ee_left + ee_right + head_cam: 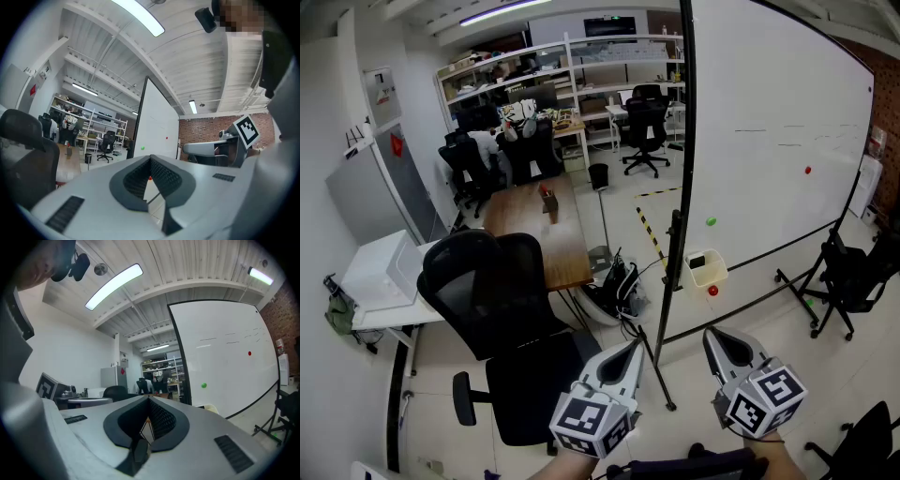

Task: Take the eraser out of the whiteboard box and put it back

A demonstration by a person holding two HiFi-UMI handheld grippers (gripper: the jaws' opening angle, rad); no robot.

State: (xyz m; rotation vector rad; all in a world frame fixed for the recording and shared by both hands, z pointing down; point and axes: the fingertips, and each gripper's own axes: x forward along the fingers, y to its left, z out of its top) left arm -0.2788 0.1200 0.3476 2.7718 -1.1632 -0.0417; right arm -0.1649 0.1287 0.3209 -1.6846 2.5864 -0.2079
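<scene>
— where's the eraser (697, 261) from where you stand?
— i take that dark block to be it, sitting in the cream whiteboard box (710, 275) that hangs low on the whiteboard (769, 141), just above a red magnet (712, 291). nothing else shows in the box, though it's small from here
— and the two tools?
— both low and near, pointing level. the right gripper (712, 335) has its jaws closed together on nothing. the left gripper (633, 347) is the same, tips meeting with nothing between them
— which one's better placed?
— the right, i'd say. the box lies straight on from its jaws, farther off and well apart. the left one sits over to the left, with the board's black stand (675, 253) between it and the box
— which way does the eraser's long side run?
— too small to tell from here
— so what next?
— my guess: move up to the board, then part the right jaws before reaching down into the box
</scene>
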